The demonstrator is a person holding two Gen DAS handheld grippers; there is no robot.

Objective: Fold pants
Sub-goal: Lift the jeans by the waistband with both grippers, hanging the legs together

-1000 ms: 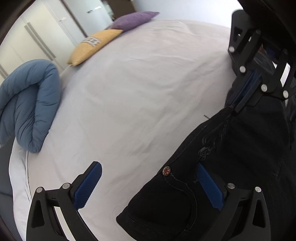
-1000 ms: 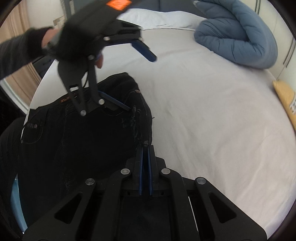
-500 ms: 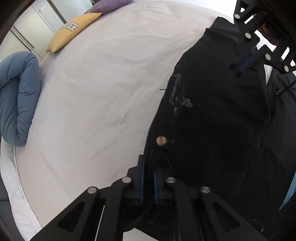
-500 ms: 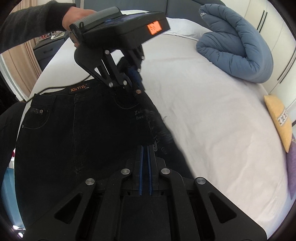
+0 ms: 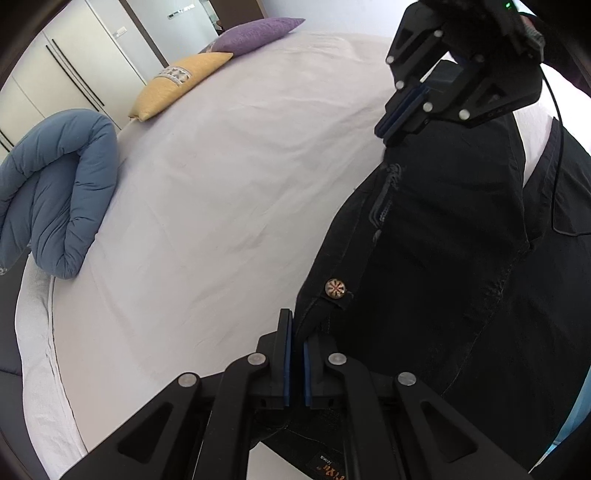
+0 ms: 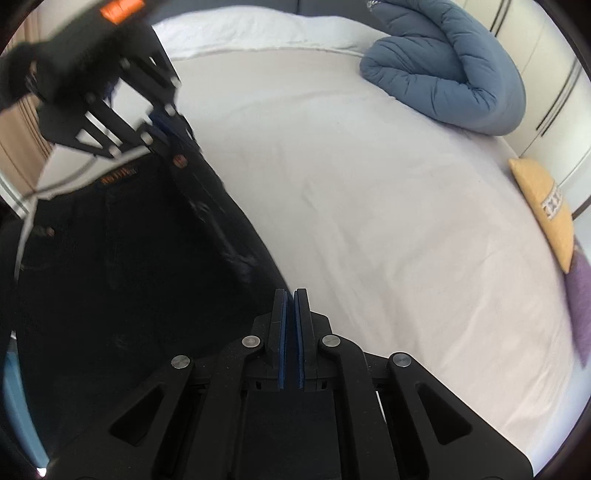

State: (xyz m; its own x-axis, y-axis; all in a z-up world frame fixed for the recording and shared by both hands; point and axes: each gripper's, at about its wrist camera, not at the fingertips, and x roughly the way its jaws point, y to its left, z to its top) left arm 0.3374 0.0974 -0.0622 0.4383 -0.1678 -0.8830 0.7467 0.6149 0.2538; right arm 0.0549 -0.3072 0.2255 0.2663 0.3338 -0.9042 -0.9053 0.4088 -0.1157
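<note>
Black jeans hang lifted over the white bed, held at two points along one edge. My left gripper is shut on the waistband corner, just below the metal button. My right gripper is shut on the jeans' edge further along; it also shows in the left wrist view, clamped on the fabric. The left gripper appears blurred in the right wrist view, at the waistband near the brown label.
A rolled blue duvet lies at the bed's far side. A yellow pillow and a purple pillow lie beyond it. White wardrobe doors stand behind. The person's dark sleeve and a cable are near the right gripper.
One second ago my left gripper was open beside the waistband; it closed on the corner. Both grippers have since lifted the jeans' edge and moved it over the bed.
</note>
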